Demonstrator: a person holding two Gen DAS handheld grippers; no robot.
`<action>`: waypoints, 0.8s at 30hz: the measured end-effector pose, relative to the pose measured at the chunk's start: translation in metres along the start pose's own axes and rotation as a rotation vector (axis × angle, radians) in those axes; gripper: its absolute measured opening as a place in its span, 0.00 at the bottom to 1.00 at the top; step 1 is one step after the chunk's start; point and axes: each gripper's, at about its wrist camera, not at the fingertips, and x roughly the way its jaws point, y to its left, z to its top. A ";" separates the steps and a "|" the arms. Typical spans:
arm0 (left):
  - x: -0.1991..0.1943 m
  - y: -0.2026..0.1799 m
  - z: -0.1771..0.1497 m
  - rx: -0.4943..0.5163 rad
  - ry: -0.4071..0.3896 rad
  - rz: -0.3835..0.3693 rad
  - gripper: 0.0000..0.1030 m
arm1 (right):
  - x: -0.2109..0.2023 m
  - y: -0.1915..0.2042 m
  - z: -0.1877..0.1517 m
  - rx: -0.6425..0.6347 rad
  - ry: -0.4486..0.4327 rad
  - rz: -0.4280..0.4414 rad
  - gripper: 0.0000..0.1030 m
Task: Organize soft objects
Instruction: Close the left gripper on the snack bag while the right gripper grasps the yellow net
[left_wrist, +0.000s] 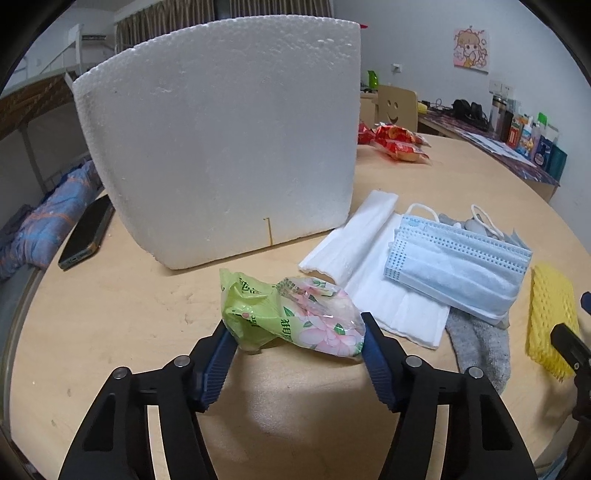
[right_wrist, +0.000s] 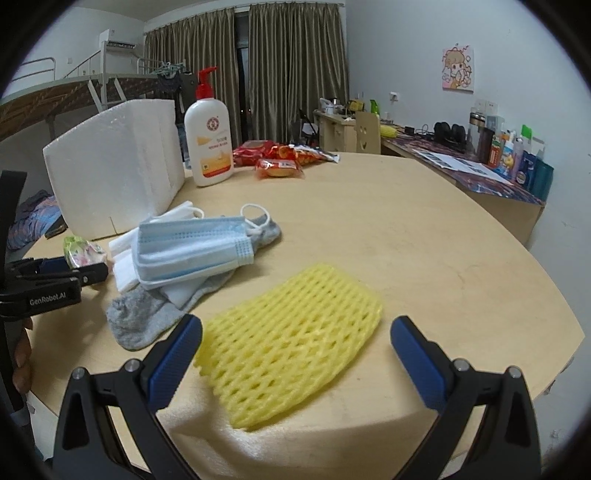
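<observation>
Left gripper (left_wrist: 295, 334) pinches green floral tissue pack (left_wrist: 291, 317) just before foam box (left_wrist: 221, 140), likely for lifting in. Right gripper (right_wrist: 295, 341) spread wide over yellow foam net (right_wrist: 291, 354), well right of box.

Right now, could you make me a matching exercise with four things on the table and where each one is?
Things:
1. tissue pack
2. yellow foam fruit net
3. blue face masks
4. smartphone

Places:
A. on top of the white foam sheets and the grey sock
B. between the left gripper fingers
C. left of the styrofoam box, near the table edge
D. flat on the table before the open right gripper

Pairs: 1-B, 2-D, 3-A, 4-C
</observation>
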 end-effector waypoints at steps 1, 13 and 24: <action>0.000 0.000 0.000 -0.002 -0.004 0.001 0.63 | 0.001 0.000 0.000 -0.003 0.005 -0.006 1.00; -0.011 0.006 -0.003 -0.024 -0.070 -0.034 0.61 | 0.012 0.000 -0.001 0.000 0.048 -0.026 1.00; -0.019 0.014 -0.006 -0.043 -0.103 -0.078 0.61 | 0.017 0.002 -0.001 0.020 0.087 -0.017 0.98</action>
